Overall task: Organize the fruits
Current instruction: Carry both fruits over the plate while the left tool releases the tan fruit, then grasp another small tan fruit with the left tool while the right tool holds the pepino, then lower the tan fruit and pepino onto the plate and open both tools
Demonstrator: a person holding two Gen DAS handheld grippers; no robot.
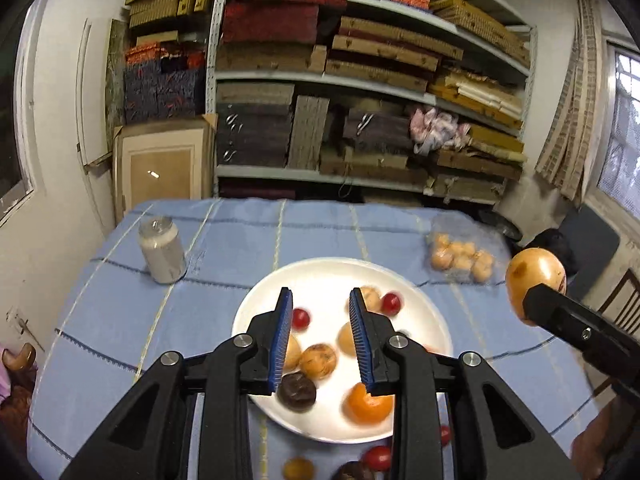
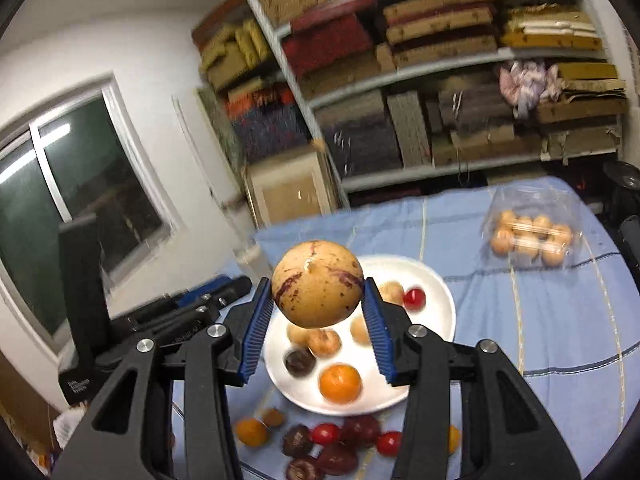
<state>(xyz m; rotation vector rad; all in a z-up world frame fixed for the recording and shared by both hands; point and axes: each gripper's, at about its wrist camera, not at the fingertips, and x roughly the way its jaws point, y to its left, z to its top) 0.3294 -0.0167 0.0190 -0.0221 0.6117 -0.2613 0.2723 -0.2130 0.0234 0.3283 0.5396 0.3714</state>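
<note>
Tan speckled round fruit [image 2: 317,284] pinched in right gripper [image 2: 318,300] above white round plate [image 2: 434,300]; left gripper [image 1: 320,340] spread, holding nothing.

My grippers' black plastic arms look matt, with ribbed blue pads [image 1: 282,344] and shiny metal pivot bolts [image 1: 243,340]. The white plate [image 1: 320,276] is glossy and smooth, on a woven blue cloth [image 1: 120,312]. The tan fruit [image 2: 317,283] has a smooth, blotched skin.
</note>
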